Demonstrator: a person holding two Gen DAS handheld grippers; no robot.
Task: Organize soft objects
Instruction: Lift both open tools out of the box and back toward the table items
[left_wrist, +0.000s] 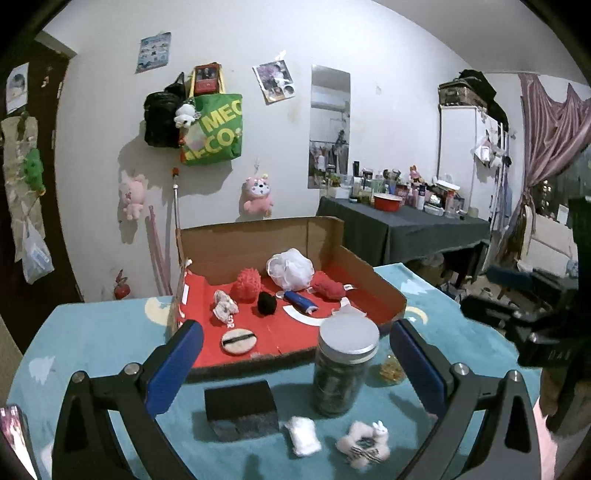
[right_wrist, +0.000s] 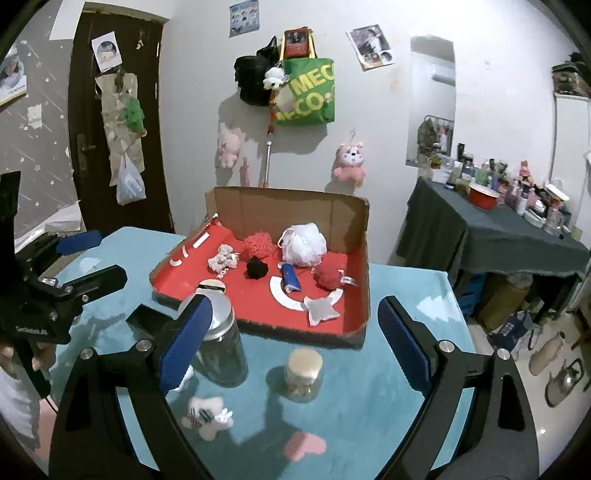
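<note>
My left tool (left_wrist: 295, 354) and right tool (right_wrist: 295, 339) both agape, empty. Cardboard box (right_wrist: 364, 236) holds white mesh pouf (right_wrist: 303, 244), red pompoms, black ball (right_wrist: 256, 267).

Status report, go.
Left gripper open, empty. Right gripper open, empty. Plush bunny outside the box. Tall jar stands between.

Left gripper (left_wrist: 295, 354): jaws spread wide, nothing between the pads, filling the lower frame and angled slightly downward. Right gripper (right_wrist: 295, 339): jaws likewise apart and empty. A hand (right_wrist: 22, 354) grips a handle at lower left.
</note>
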